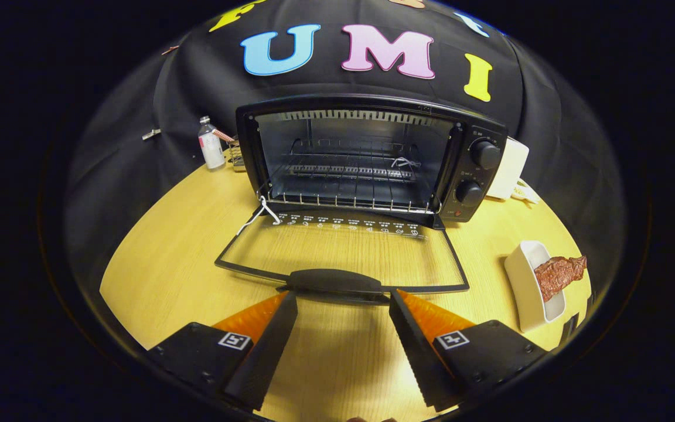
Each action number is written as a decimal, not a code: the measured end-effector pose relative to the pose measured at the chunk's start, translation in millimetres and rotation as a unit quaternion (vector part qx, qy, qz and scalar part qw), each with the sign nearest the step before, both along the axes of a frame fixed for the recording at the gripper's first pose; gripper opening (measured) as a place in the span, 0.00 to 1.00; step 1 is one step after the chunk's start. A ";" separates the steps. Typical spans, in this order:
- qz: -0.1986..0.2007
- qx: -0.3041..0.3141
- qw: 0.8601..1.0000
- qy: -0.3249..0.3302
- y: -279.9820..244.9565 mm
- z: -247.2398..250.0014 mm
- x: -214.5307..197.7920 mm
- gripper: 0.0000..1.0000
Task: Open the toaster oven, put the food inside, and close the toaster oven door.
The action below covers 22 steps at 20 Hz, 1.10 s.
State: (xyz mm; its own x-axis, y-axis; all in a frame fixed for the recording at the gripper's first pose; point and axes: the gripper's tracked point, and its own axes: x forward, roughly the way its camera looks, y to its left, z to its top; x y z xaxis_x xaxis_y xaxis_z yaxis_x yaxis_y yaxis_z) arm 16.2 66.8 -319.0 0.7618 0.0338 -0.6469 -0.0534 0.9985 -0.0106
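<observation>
One toaster oven: the black toaster oven stood at the back of the wooden counter, against the black cloth wall, straight ahead of the fingers.
Oven door: the glass door lay folded fully down, flat over the counter, with its dark handle at the near edge.
Oven inside: a wire rack sat across the open cavity, and a white string hung from the left front corner.
Oven knobs: two round black knobs sat one above the other on the right-hand panel.
Food: a reddish-brown piece of meat rested in a white rectangular dish, one end poking out over the far rim.
Dish place: it stood on the counter to the right of the open door, well apart from the oven.
Fingers: the gripper hovered just short of the door handle, its two black and orange fingers spread wide with nothing between them.
Finger tips: they sat to either side of the handle; I could not tell whether they touched it.
Left of oven: a small clear bottle with a white label stood near the wall, beside a small wire basket.
Right of oven: a white box-like object sat behind the oven's right side, partly hidden.
</observation>
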 end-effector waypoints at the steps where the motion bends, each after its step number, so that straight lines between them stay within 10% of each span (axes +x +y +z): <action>1: 0.003 0.001 1.000 -0.005 0.8 3.3 -1.9 0.98; 22: -0.045 -0.037 0.980 -0.191 -199.9 228.7 18.1 0.98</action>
State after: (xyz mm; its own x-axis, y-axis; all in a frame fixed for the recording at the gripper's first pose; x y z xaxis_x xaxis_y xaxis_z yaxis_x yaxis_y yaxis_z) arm 34.2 -133.1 -90.3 0.9465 -0.0815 -0.3122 0.0574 0.9947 -0.0857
